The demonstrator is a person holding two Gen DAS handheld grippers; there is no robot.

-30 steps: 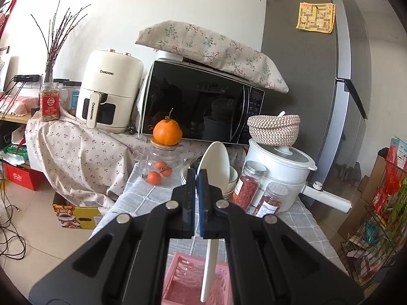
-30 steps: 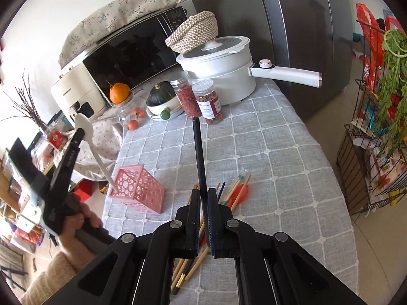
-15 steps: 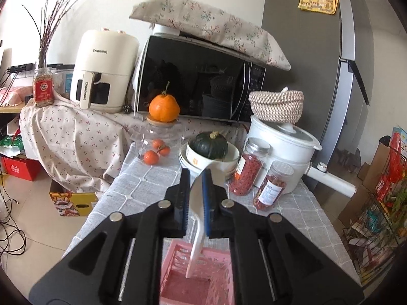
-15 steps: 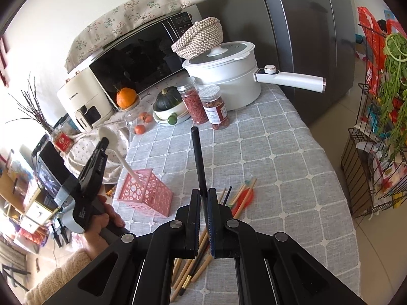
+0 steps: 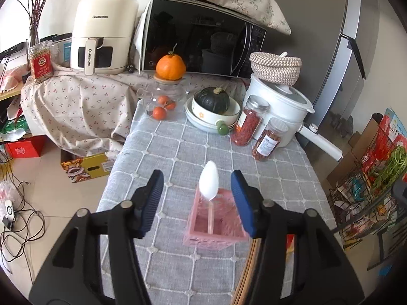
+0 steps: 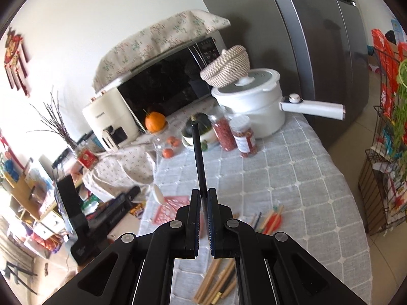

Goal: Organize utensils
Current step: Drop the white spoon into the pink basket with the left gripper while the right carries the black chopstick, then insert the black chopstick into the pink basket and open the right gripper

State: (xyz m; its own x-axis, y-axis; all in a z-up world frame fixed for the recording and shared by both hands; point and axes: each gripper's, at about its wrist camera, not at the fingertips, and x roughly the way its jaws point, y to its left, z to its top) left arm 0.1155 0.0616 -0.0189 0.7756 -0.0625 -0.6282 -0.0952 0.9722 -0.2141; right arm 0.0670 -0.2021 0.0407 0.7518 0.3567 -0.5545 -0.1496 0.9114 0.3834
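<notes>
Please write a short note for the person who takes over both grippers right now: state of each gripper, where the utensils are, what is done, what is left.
Left gripper: open, empty, above the pink basket.
Right gripper: shut on a black stick, held out over the table.
Done: the white spoon stands in the basket, bowl end up.
Left: put the black stick into the basket, then the loose chopsticks and the orange utensils lying on the cloth near the right gripper. How many pieces lie there is hard to tell; part of the pile is hidden behind the gripper.
</notes>
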